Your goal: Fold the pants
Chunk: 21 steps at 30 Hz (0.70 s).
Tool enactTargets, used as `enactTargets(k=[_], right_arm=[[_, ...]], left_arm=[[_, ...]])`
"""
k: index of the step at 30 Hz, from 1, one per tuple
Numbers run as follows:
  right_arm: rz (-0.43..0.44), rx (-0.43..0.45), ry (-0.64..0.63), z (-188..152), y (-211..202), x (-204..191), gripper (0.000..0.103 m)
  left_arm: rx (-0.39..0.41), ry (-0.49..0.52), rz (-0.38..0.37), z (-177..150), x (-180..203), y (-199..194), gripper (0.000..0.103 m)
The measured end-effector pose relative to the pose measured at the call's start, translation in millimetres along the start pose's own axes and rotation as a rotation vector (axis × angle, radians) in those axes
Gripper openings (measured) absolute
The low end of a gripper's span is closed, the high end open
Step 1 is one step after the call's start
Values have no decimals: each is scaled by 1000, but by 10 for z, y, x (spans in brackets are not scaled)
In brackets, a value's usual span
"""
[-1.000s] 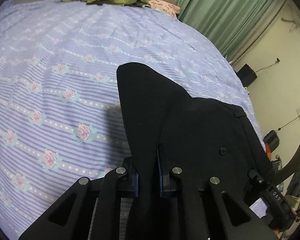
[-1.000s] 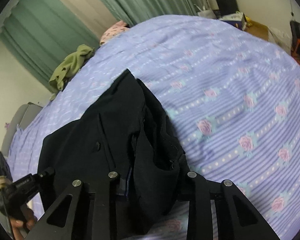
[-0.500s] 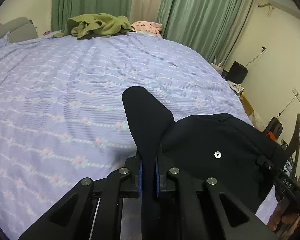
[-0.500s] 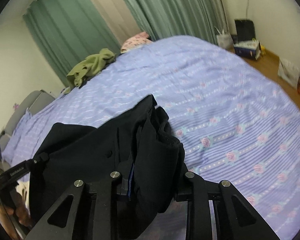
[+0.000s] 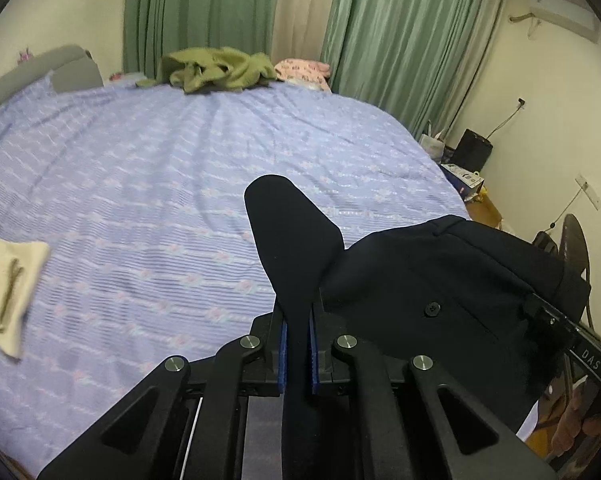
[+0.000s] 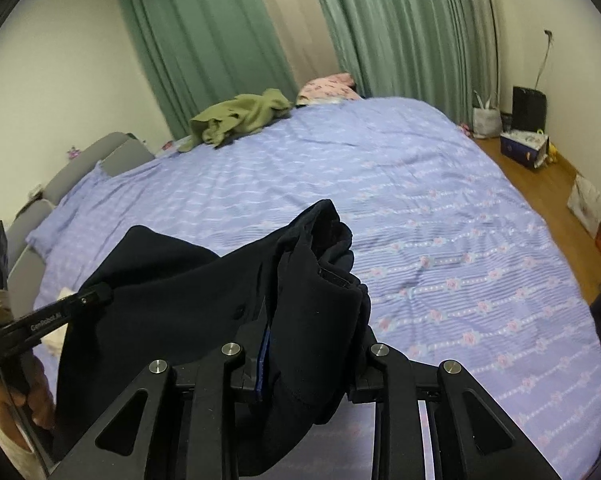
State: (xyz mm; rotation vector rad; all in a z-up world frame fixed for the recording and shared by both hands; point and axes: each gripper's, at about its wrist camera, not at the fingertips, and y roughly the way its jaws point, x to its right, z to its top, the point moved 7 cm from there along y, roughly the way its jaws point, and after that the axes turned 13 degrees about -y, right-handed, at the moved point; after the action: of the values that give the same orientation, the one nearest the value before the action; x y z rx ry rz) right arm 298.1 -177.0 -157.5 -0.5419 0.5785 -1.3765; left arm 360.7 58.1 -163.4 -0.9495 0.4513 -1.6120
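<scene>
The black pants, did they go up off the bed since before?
Yes. The black pants, pinched by both hand-held grippers, rose: the purple bedspread now lies farther below, and the green curtains have come into view.

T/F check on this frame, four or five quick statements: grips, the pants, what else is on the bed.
1. Both grippers clamp the black pants. True: left gripper, right gripper.
2. The pants lie flat on the bed. False: held up above it.
3. An olive garment sits at the bed's far edge. True.
4. The curtains are red. False: green.
5. A cream cloth lies on the bed. True.
</scene>
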Motion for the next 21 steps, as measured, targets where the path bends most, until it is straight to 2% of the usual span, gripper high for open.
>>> enactTargets(k=[6,10,16,21], right_arm=[[11,49,-12,36,-703,-436,28],[47,88,-67,115,-1062,-727,28],[124,143,-137,203,-1392,-1087,28],[161,178,-174,242,-1579,-1386,28]], left_arm=[[58,20,-7,58,-98,-874,9],[122,17,28,19,-212,-1413,10],[204,1,78,-70,-373,-2037,9],[252,-11,105,-89,-546,-2379,9]])
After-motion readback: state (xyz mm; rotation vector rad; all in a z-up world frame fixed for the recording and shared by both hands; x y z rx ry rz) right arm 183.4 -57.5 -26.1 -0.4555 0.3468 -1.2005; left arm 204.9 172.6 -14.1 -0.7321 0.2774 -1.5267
